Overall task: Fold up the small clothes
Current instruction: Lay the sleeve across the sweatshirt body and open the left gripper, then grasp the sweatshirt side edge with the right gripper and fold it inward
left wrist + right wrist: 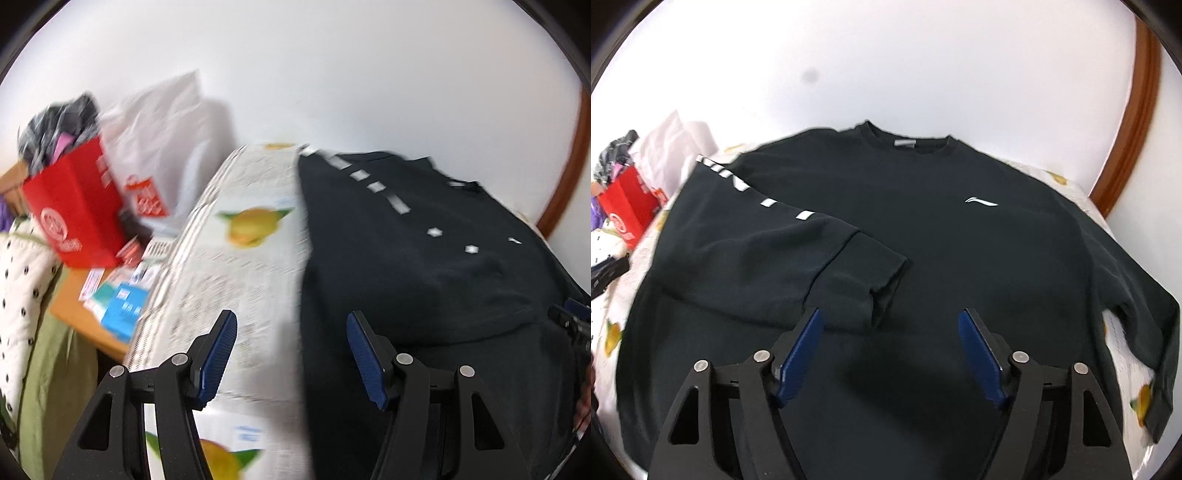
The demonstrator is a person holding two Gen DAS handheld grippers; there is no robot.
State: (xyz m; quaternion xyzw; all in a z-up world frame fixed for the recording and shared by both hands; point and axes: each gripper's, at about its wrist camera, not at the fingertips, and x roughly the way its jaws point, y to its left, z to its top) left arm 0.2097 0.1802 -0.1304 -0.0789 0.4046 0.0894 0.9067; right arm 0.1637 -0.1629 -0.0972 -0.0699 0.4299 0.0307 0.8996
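A black long-sleeved sweatshirt (pixel 960 240) lies spread front-up on a lemon-printed white cloth (pixel 236 266). One sleeve (pixel 768 251) is folded across the chest, its cuff (pixel 871 291) just ahead of my right gripper (pixel 891 314). The other sleeve (pixel 1137 325) stretches out to the right. My right gripper hangs open above the lower chest with nothing between its blue pads. In the blurred left wrist view, my left gripper (pixel 291 315) is open and holds nothing. It hangs over the sweatshirt's (pixel 424 258) side edge, where black fabric meets the cloth.
Left of the cloth stand a red paper bag (pixel 77 218) stuffed with clothes and a white plastic bag (pixel 162 136). Small boxes (pixel 122 310) lie on a wooden surface beside them. A white dotted garment (pixel 22 277) hangs at far left. A curved wooden frame (pixel 1137 122) rises at back right.
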